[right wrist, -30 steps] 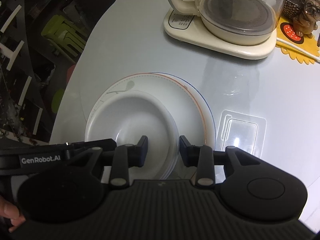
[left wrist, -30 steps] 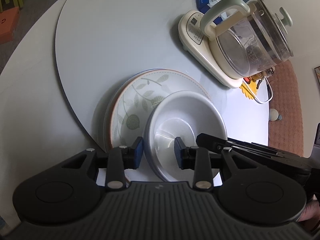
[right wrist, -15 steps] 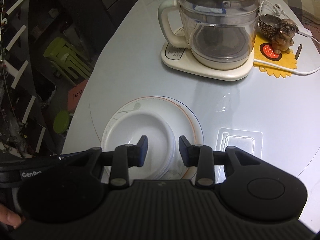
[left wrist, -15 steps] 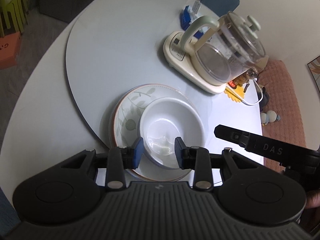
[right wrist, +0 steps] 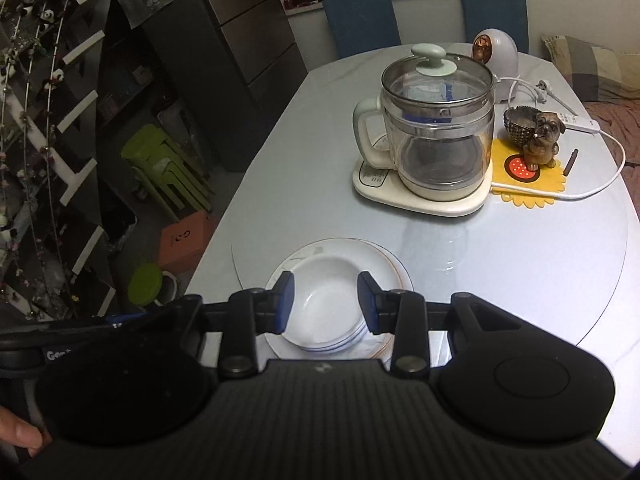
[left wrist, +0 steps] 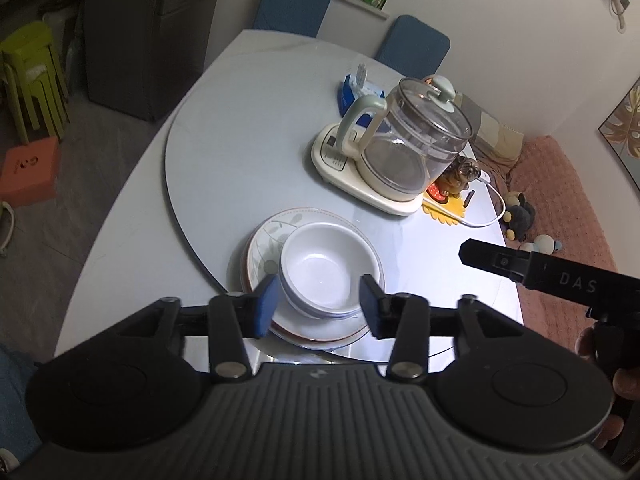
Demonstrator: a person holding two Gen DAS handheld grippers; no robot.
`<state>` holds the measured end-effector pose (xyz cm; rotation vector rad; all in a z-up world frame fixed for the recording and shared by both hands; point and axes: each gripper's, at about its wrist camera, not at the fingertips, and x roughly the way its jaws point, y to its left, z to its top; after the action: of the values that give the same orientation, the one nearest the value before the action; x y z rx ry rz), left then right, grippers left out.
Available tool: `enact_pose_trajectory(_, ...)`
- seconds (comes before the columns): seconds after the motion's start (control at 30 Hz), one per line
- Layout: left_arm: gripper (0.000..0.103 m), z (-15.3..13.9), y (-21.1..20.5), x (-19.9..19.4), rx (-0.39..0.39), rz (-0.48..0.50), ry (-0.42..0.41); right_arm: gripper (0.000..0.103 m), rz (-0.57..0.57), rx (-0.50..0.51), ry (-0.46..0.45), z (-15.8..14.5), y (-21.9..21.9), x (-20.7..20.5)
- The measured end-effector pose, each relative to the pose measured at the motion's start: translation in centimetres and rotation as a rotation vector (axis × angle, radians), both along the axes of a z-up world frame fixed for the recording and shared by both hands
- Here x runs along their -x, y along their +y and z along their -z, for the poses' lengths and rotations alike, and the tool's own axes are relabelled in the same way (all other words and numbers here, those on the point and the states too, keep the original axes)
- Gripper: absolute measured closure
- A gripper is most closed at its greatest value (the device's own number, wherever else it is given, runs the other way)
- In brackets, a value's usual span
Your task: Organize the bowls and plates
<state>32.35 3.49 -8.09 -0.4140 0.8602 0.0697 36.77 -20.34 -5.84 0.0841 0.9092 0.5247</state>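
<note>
A stack of white bowls [left wrist: 330, 276] sits on patterned plates [left wrist: 266, 248] near the front edge of the round grey turntable [left wrist: 248, 152]. My left gripper [left wrist: 318, 306] hangs well above the stack, its jaws opening with nothing between them. In the right wrist view the same bowls [right wrist: 328, 304] rest on the plates [right wrist: 384, 264]. My right gripper [right wrist: 326, 302] also hovers high over them, jaws opening and empty. The other gripper's black body [left wrist: 552, 276] shows at the right of the left wrist view.
A glass kettle [right wrist: 438, 128] on its cream base stands behind the plates. Beside it are a dog figurine [right wrist: 546, 136] on a yellow mat, a white cable and a small white appliance [right wrist: 496, 52]. Blue chairs [right wrist: 362, 20] stand at the far side.
Both grippers rose and pulled back from the bowl stack, so the dishes look smaller and more of the room shows. Both pairs of jaws spread wider. The bowls stayed on the plates.
</note>
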Motion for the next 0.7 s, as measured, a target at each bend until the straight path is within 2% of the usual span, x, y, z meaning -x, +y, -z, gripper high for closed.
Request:
enact_pose_trajectory(0.03, 0.046, -0.3, -0.2, 0.5, -0.007, 0.002, -0.008, 0.046, 0.009, -0.002, -0.012, -0.3, -0.3, 0.5)
enact_pose_trajectory(0.1, 0.039, -1.1, -0.7, 1.5, -0.03, 0.004, -0.022, 0.027, 0.023, 0.003, -0.031, -0.4, -0.8, 1.3)
enact_pose_trajectory(0.17, 0.035, -1.7, -1.1, 2.5, -0.05, 0.0, -0.037, 0.021, 0.032, 0.01, -0.043, -0.5, -1.4, 2.0)
enact_pose_trajectory(0.33, 0.016, -3.2, -2.0, 4.7, -0.088, -0.008, -0.071, 0.016, 0.034, 0.026, -0.064, -1.1, -2.4, 3.9)
enact_pose_trajectory(0.7, 0.007, -3.6, -3.6, 8.4, -0.104, -0.017, -0.071, 0.015, 0.062, 0.026, -0.058, -0.9, -4.8, 8.1)
